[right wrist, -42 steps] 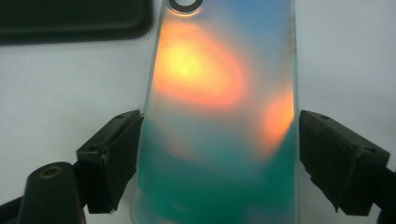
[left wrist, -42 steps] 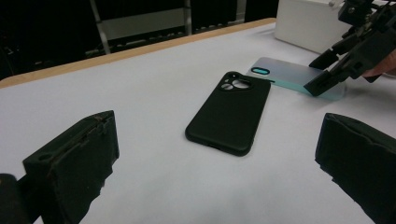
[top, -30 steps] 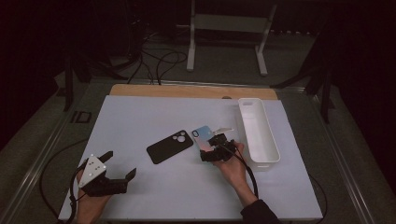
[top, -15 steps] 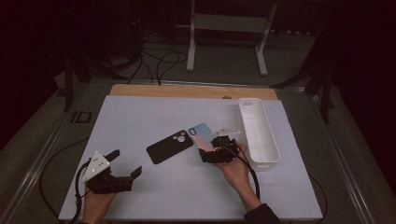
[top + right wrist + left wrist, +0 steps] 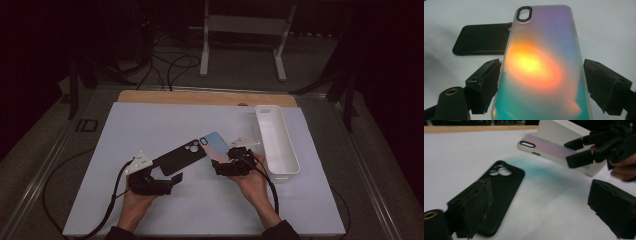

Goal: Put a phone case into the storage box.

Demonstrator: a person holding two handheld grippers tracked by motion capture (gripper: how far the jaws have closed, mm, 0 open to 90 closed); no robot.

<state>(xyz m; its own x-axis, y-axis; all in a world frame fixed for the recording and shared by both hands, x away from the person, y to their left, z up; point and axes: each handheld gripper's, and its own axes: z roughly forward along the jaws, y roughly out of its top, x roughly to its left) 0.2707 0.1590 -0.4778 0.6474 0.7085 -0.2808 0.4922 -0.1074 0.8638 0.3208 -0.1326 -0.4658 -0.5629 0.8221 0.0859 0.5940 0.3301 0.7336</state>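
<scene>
Jaws first: both grippers are spread wide, nothing clamped. On the big white table, the white tray sits at the right. The right gripper has its jaws either side of the iridescent phone case, and from its own view there's a gap on each side, so no real grip yet. That case looks propped up, with its far end off the surface.

Risk as I see it: closing off-centre on those slick rounded edges could squirt the case out, or knock it into the tray. The left gripper hovers low over the near end of the black phone case, which lies flat, so one jaw could shove it sideways.

Both hands come in from the near edge, the left hand angled right, the right hand angled left.
</scene>
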